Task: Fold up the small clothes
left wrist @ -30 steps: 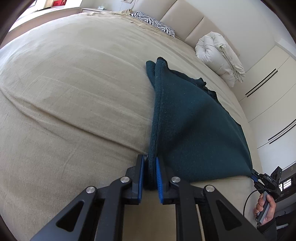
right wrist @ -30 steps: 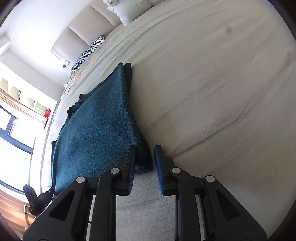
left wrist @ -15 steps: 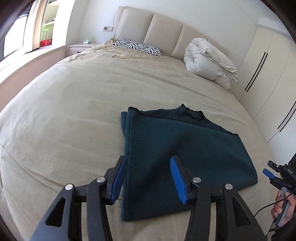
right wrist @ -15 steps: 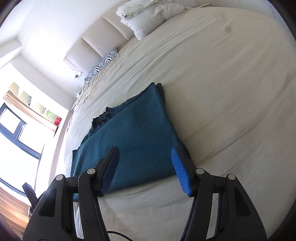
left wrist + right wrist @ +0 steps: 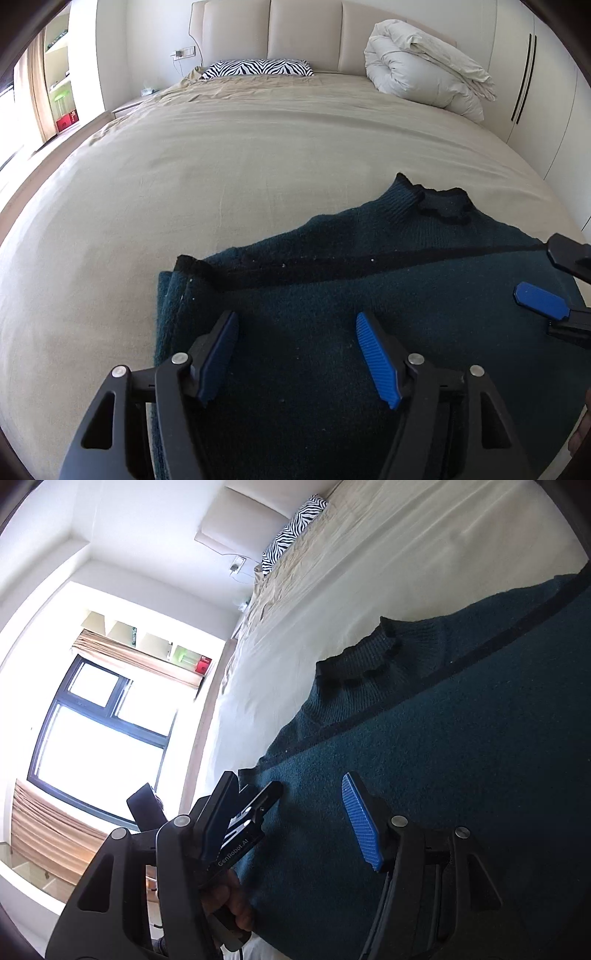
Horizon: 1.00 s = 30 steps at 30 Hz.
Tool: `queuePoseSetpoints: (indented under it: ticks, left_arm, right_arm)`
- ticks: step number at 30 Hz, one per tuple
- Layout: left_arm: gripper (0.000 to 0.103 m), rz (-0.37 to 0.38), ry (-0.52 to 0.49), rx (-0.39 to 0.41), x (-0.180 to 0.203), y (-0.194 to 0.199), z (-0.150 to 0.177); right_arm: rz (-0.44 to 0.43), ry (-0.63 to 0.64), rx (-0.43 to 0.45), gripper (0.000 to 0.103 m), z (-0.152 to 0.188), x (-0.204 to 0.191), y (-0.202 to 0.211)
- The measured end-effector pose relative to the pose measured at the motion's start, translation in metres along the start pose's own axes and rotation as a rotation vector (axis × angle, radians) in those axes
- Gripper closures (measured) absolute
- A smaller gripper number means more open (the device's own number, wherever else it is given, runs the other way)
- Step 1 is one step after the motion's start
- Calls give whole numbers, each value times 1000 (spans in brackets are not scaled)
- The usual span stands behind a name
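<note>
A dark teal sweater (image 5: 369,295) lies folded flat on the beige bed (image 5: 184,192), its collar (image 5: 443,206) toward the headboard. My left gripper (image 5: 295,350) hovers over the sweater's near left part; its jaws are opening and no fabric is pinched between the blue pads (image 5: 376,362). In the right wrist view the sweater (image 5: 461,757) fills the right half. My right gripper (image 5: 288,812) stands open above its near edge with nothing gripped. The right gripper's fingertips (image 5: 539,299) show at the left view's right edge. The left gripper's body (image 5: 247,827) and the hand (image 5: 229,904) holding it cross the right wrist view.
A rolled white duvet (image 5: 424,74) and a zebra pillow (image 5: 258,68) lie by the padded headboard (image 5: 303,33). Wardrobe doors (image 5: 535,96) stand along the bed's right side. A bright window (image 5: 99,731) and shelves are off the bed's left side.
Both grippers let go of the sweater's folded edge and opened. They drew together toward the sweater's middle, and it now lies flat beneath them.
</note>
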<state>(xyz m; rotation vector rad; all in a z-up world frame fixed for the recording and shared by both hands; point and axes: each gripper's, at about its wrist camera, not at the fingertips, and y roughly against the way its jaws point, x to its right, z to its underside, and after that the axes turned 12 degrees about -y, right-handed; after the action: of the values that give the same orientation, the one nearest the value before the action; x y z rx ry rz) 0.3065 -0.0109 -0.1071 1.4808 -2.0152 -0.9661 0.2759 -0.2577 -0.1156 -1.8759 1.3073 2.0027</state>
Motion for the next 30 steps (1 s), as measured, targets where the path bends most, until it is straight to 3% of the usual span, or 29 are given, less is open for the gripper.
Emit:
queuePoseSetpoints:
  ticks: [1,3,4,8,12,16,20,25,28,30]
  left_arm:
    - [31,22,18,7,-4,0,2]
    - [31,38,25,7,-7,-1,1]
    - [31,40,23,8,-7,-2,2]
    - [29,42,21,15,-6,-4,3]
    - [28,45,19,17,-6,-4,5]
    - [27,43,17,19,-5,-4,5]
    - [27,35,11,21,-4,-5,4]
    - [27,33,11,23,-1,-5,4]
    - [27,35,12,25,-1,-4,6]
    - [27,35,12,26,-1,-4,6]
  right_arm:
    - [16,-25,10,48,-6,10,-5]
    - [-34,-78,31,60,-17,30,-3]
    - [-62,-110,48,70,-23,39,3]
    - [-117,-204,210,71,-43,72,53]
    - [-74,-303,385,72,-61,110,110]
    - [42,-330,516,62,-50,109,151]
    - [-44,-232,414,62,-22,70,135]
    - [-109,-29,87,62,40,1,47]
    - [-115,-25,-61,62,72,-4,-6]
    - [-65,-28,-81,64,97,10,-17]
